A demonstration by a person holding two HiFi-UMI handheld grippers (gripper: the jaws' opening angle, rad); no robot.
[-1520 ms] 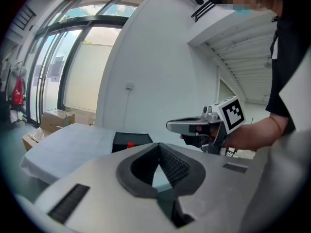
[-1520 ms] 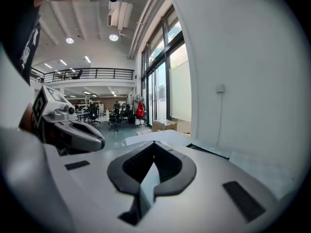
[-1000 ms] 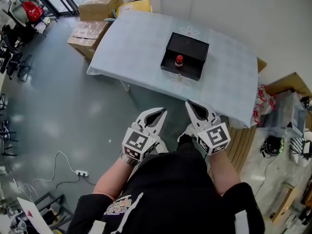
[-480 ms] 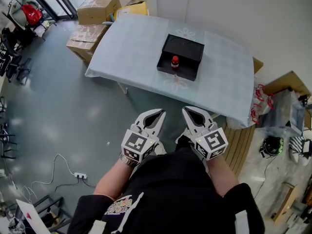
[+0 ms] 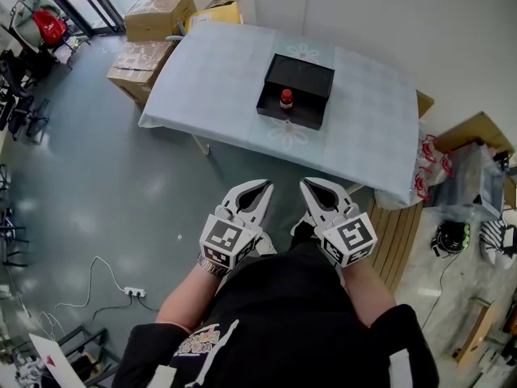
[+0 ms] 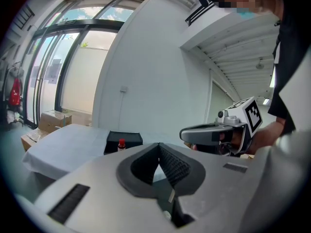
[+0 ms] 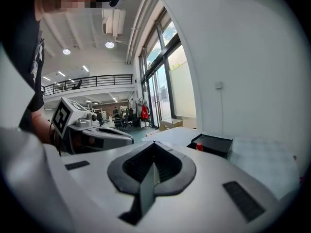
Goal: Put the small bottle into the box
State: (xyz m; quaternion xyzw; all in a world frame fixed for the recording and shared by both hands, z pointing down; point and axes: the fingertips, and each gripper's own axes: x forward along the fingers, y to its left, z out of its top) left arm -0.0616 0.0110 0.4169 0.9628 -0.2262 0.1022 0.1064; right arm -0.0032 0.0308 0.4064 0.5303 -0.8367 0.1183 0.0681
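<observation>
While we stand back from the tabletop (image 5: 218,71), we hold the left hand-held gripper (image 5: 264,187) and right hand-held gripper (image 5: 310,183) low at our waist, both closed and empty, probably because the job looks done. Across the floor (image 5: 105,176), the small bottle (image 5: 285,99) stands upright inside the black box (image 5: 313,78). Cardboard boxes (image 5: 157,14) lie beyond, blocking nothing.

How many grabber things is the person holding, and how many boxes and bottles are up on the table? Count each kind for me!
Grippers: 2, the left gripper and the right gripper, both shut and empty
Black box on the table: 1
Small bottle with a red cap: 1
Total: 4
</observation>
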